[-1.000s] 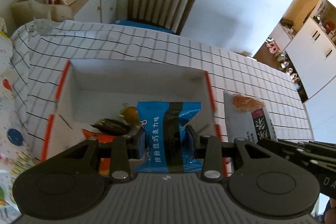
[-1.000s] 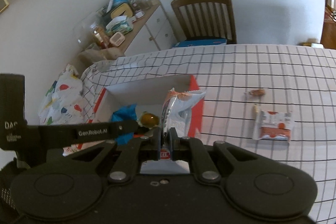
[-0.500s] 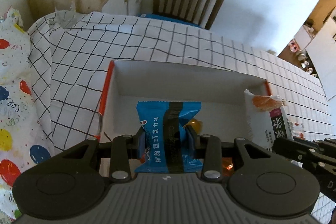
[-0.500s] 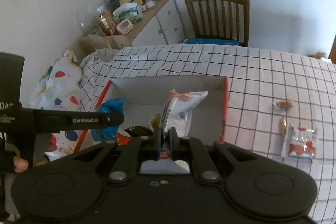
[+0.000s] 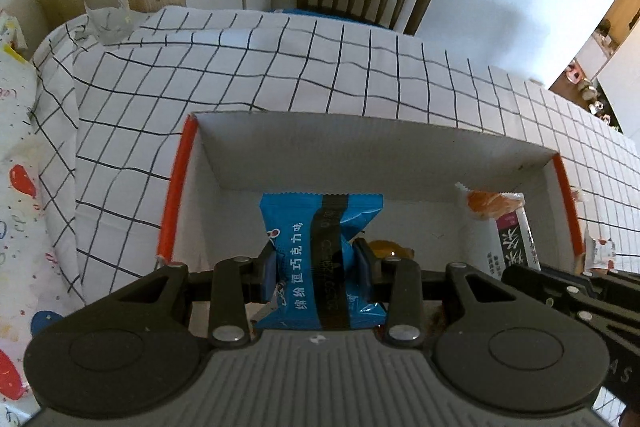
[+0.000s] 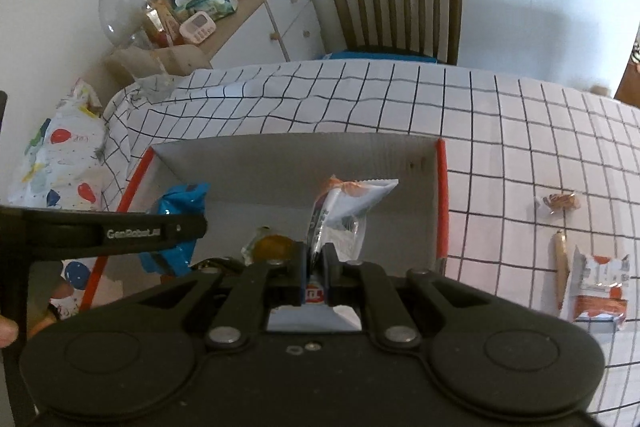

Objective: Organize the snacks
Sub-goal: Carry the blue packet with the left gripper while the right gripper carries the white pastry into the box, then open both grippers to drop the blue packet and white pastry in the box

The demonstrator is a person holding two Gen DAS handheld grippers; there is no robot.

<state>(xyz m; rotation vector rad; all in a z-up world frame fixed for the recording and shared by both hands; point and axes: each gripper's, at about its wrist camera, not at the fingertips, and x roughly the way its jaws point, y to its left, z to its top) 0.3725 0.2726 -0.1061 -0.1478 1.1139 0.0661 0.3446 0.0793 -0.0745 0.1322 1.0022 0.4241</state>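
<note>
– What is the left claw [image 5: 316, 259] doing?
– It is squeezing a blue pack [image 5: 320, 259] over the box [image 5: 400, 155].
– And the right claw [image 6: 316, 263]?
– It pinches a white pack [image 6: 344, 211] tight, over the same box. More snacks [image 6: 600, 279] lie on the cloth [image 6: 520, 131].

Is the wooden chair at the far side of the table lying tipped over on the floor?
No, the wooden chair stands upright behind the table, its slatted back vertical against the white wall.
</note>
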